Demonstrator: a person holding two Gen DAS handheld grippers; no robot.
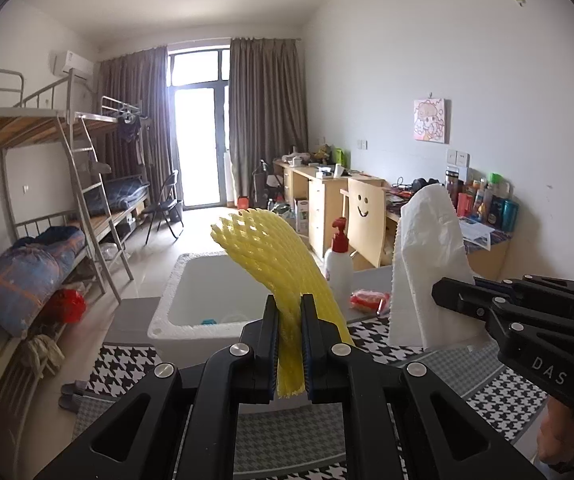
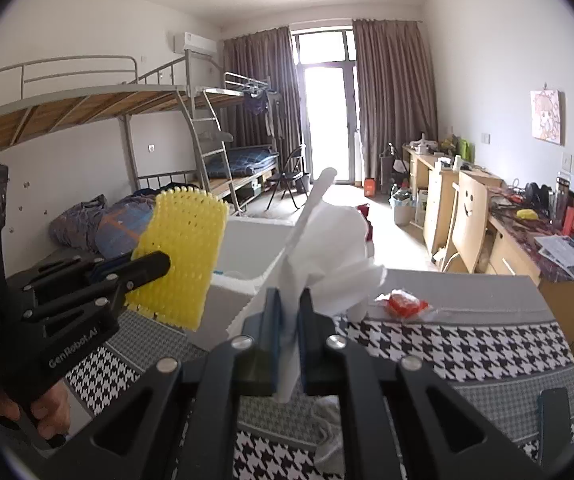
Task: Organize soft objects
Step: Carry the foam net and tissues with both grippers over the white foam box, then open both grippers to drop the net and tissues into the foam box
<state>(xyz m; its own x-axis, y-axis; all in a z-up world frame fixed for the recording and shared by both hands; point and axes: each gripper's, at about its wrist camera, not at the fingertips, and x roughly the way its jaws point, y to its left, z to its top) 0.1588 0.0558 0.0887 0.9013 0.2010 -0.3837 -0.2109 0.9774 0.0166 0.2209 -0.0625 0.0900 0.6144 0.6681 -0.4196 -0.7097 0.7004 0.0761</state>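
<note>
My left gripper (image 1: 290,304) is shut on a yellow foam net sleeve (image 1: 275,256), held up above the table; it also shows in the right wrist view (image 2: 183,256) at the left. My right gripper (image 2: 290,300) is shut on a white paper towel (image 2: 327,248), held up beside it; the towel also shows in the left wrist view (image 1: 427,264) at the right. A white foam box (image 1: 203,292) stands open just beyond both grippers, seen too in the right wrist view (image 2: 247,248).
The table has a houndstooth cloth (image 2: 467,348). A red packet (image 2: 405,304) lies on it right of the box, and more white tissue (image 2: 327,432) lies below my right gripper. A white pump bottle with red top (image 1: 339,260) stands behind. Bunk beds left, desks right.
</note>
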